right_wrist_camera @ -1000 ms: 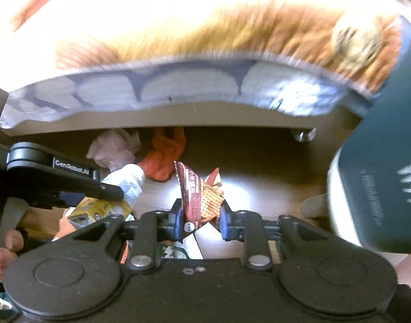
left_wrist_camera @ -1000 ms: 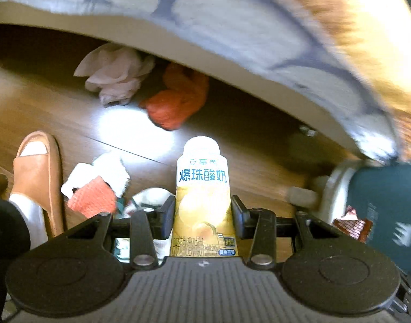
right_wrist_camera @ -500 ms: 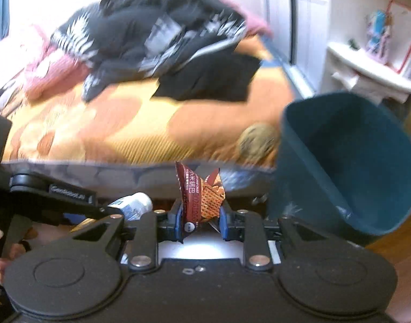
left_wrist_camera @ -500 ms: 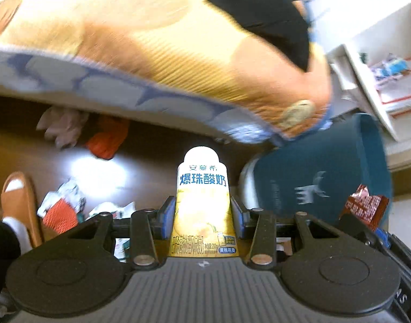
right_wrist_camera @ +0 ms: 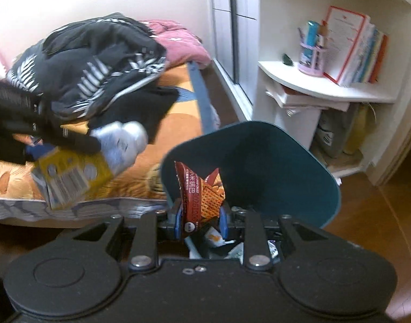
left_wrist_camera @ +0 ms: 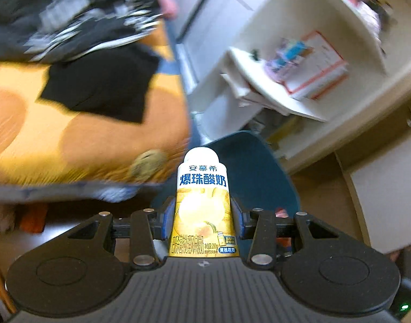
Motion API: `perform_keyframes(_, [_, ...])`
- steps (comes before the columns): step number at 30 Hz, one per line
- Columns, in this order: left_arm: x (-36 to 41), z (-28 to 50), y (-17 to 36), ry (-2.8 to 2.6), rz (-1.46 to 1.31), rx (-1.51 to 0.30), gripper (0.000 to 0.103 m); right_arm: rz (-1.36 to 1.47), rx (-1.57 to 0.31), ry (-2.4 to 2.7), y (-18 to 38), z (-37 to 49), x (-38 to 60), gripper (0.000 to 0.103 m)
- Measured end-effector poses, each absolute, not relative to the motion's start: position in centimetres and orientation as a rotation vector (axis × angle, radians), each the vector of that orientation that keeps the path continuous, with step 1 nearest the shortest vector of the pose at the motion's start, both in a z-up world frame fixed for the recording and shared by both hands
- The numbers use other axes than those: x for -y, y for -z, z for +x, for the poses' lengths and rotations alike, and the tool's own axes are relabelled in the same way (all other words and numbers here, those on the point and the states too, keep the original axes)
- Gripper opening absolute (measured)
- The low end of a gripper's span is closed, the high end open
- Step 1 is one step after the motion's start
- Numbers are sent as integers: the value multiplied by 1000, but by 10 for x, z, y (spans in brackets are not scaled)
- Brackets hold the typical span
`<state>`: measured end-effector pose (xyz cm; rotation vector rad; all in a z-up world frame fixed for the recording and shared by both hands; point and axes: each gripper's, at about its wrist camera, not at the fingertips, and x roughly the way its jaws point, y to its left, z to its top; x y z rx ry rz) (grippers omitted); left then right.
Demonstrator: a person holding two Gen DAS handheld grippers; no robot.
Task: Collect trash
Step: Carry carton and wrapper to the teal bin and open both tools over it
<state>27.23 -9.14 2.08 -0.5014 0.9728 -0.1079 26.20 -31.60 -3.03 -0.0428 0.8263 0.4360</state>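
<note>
My left gripper (left_wrist_camera: 203, 219) is shut on a yellow yogurt bottle (left_wrist_camera: 202, 202) with a white cap, held upright in front of the dark teal trash bin (left_wrist_camera: 259, 177). In the right wrist view the same bottle (right_wrist_camera: 92, 161) shows at the left, beside the bin. My right gripper (right_wrist_camera: 201, 219) is shut on a red snack wrapper (right_wrist_camera: 200, 191) and holds it over the open bin (right_wrist_camera: 272, 167). Several wrappers lie inside the bin below the fingers.
A bed with an orange cover (right_wrist_camera: 140, 167) and a heap of dark clothes (right_wrist_camera: 97, 62) is at the left. A white corner shelf (right_wrist_camera: 326, 88) with books and a pencil cup stands behind the bin. The floor is brown wood (right_wrist_camera: 372, 215).
Both grippers have risen from the floor under the bed edge to above the bin. The floor trash has dropped out of view. Both keep their hold.
</note>
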Motion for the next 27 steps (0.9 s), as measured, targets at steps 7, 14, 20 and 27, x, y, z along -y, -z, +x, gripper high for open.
perform_keyframes(7, [150, 321, -9, 173, -382, -1010, 41, -37, -878, -401, 50, 279, 339, 25])
perform_keyframes(14, [189, 355, 35, 218, -252, -1106, 20, -46, -958, -404, 72, 296, 342, 26])
perform_keyframes(20, [202, 363, 64, 227, -195, -1179, 21, -43, -995, -412, 82, 303, 339, 30])
perform_keyframes(27, [192, 360, 70, 226, -216, -1191, 21, -49, -1015, -419, 85, 304, 337, 34])
